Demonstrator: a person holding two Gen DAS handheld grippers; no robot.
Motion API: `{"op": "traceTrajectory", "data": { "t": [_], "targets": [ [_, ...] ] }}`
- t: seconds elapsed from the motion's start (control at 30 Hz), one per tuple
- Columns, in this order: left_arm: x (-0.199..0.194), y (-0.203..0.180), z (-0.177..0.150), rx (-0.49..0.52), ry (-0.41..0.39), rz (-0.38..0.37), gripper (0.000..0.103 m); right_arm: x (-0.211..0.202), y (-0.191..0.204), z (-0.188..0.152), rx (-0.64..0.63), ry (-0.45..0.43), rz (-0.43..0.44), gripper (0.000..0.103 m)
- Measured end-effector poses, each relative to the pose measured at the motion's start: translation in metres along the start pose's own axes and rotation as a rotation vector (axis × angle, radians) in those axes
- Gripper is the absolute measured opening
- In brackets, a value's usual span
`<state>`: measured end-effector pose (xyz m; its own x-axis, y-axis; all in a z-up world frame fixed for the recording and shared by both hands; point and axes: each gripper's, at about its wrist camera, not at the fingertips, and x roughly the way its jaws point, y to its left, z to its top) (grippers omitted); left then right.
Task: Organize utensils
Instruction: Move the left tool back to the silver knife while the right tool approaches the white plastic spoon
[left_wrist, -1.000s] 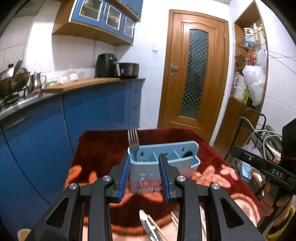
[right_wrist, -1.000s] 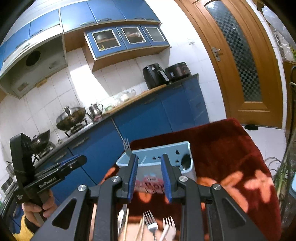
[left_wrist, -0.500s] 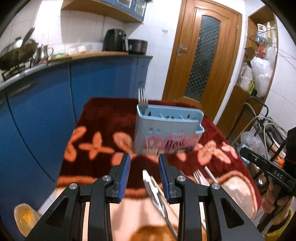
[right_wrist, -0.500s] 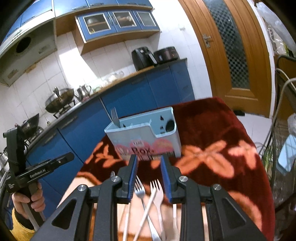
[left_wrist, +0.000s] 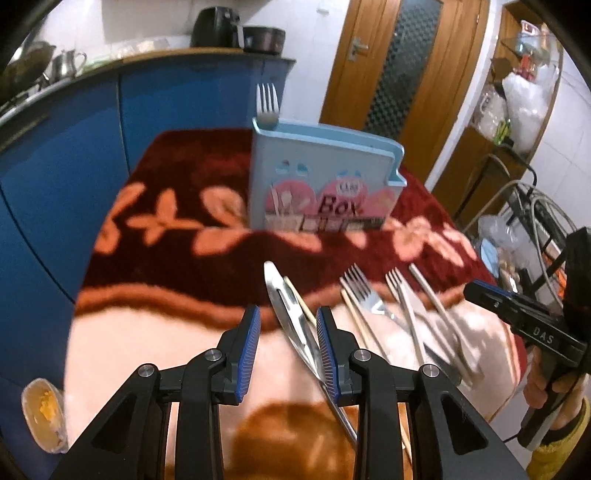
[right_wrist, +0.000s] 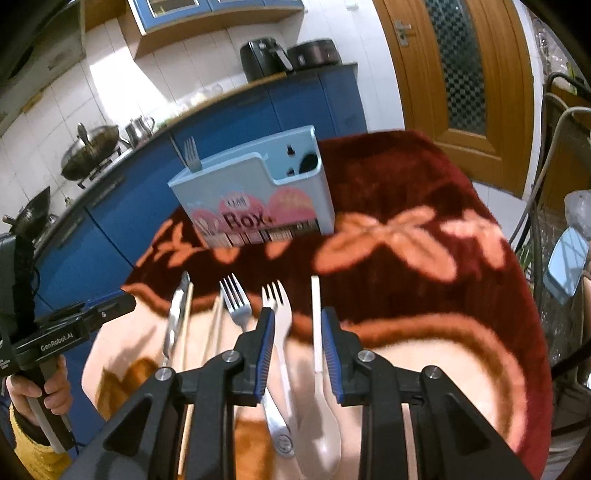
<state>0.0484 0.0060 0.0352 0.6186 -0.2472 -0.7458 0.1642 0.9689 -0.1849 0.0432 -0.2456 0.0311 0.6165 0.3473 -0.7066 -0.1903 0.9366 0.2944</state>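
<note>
Left gripper jaws partly open, empty, above the flat steel peeler-like tool on the red floral cloth. Right gripper likewise parted, holding nothing, over the white plastic fork. Loose utensils lie near the pale blue "Box" cutlery holder; one steel fork stands in it. Handles cut off behind fingers; motion blur.

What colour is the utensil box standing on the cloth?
The box is light blue with pink pictures on its front, clearest in the right wrist view.

Loose utensils flat before upright holder.
</note>
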Motion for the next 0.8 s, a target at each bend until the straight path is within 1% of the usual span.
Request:
{"op": "traceTrajectory", "data": {
  "t": [0.3, 0.57, 0.73, 0.8],
  "targets": [
    [0.024, 0.001, -0.009, -0.009, 0.082, -0.002, 0.032, 0.02, -0.005, -0.006, 0.002, 0.105, -0.019, 0.029],
    [0.042, 0.004, -0.01, -0.034, 0.135, -0.013, 0.032, 0.03, -0.005, -0.004, -0.007, 0.161, -0.032, 0.029],
    [0.055, 0.006, -0.008, -0.065, 0.185, -0.048, 0.032, 0.042, -0.007, 0.0, 0.01, 0.226, -0.014, 0.029],
    [0.058, 0.007, -0.005, -0.067, 0.192, -0.054, 0.032, 0.044, -0.009, 0.004, 0.011, 0.243, -0.013, 0.029]
  ]
}}
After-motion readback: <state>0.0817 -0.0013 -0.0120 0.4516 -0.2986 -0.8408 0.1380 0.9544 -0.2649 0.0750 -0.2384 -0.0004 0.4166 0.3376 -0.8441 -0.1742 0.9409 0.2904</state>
